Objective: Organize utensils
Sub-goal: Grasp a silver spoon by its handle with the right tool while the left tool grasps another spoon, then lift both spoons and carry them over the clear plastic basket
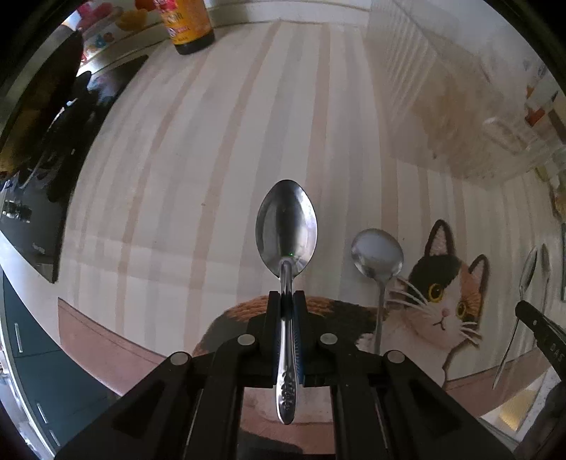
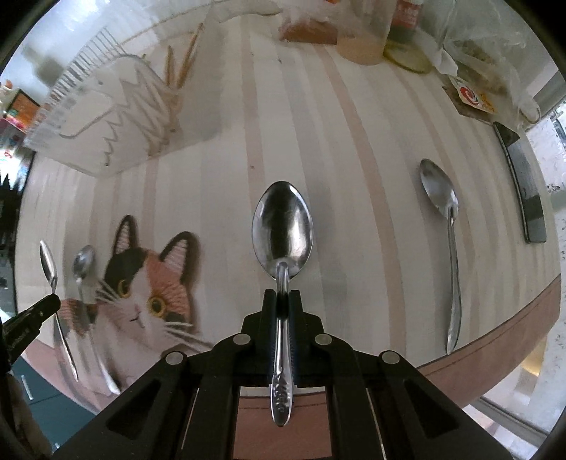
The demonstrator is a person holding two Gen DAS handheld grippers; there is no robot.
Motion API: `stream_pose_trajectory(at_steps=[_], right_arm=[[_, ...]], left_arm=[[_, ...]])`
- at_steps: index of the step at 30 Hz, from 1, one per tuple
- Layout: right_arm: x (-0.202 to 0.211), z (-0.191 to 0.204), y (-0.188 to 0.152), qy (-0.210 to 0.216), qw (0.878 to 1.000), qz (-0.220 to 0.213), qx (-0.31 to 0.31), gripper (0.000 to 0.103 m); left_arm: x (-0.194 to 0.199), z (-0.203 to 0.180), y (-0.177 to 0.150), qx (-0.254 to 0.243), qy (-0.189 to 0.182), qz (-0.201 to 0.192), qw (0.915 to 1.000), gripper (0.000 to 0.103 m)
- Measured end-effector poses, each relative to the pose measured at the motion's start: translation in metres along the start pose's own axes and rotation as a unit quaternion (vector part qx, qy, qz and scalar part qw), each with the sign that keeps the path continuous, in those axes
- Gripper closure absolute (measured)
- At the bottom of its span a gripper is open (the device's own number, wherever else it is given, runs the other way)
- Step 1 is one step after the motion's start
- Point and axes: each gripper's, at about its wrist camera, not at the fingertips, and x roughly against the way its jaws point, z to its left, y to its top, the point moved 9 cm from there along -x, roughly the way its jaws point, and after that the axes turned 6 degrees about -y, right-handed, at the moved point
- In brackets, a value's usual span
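Note:
My left gripper [image 1: 286,295] points down and is shut on the handle of a steel spoon [image 1: 286,226], bowl forward, over a striped mat [image 1: 212,159] with a cat picture. A round-bowled spoon [image 1: 377,252] lies on the mat just to its right. My right gripper [image 2: 283,293] is likewise shut on the handle of another steel spoon [image 2: 283,223]. A third spoon [image 2: 438,191] lies on the mat to its right. In the right wrist view the left gripper [image 2: 46,304] shows at the left edge with its spoon [image 2: 47,262], beside the round-bowled spoon [image 2: 84,262].
A white utensil rack [image 2: 106,106] with chopsticks [image 2: 184,60] stands at the mat's far side. A dark bottle [image 1: 187,24] stands at the back. Jars and bags [image 2: 361,35] crowd the far right, and a black phone [image 2: 527,191] lies at the right edge.

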Motion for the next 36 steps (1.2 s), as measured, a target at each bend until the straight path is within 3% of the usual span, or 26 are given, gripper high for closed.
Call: stream_pose_trajectory(at_steps=[12,16,21,25,30,36], right_arm=[[0.065,-0.007,0.033,0.045,0.998,-0.048,-0.016,0.097],[0.094,-0.003,0.055,0.066,0.995,-0.074,-0.02,0.097],[0.125,0.011,0.105,0.092,0.99,-0.108,-0.023,0.097],[0.149,0.024,0.154,0.112,0.985,-0.134,-0.013,0.097],[0.151,0.047,0.218,0.132,0.982,-0.138,0.0,0.097],[0.096,0.077,0.265,0.127,0.988,-0.087,0.028,0.097]], left_arm=[[0.076,0.004,0.019,0.009,-0.032,-0.06,0.9976,0.099],[0.114,-0.01,0.046,-0.003,-0.052,-0.099,0.9937,0.099],[0.166,-0.046,0.089,-0.025,-0.089,-0.146,0.985,0.099],[0.184,-0.073,0.133,-0.033,-0.124,-0.157,0.9793,0.099],[0.162,-0.114,0.195,-0.042,-0.17,-0.122,0.977,0.099],[0.087,-0.138,0.23,-0.029,-0.187,-0.035,0.9814,0.099]])
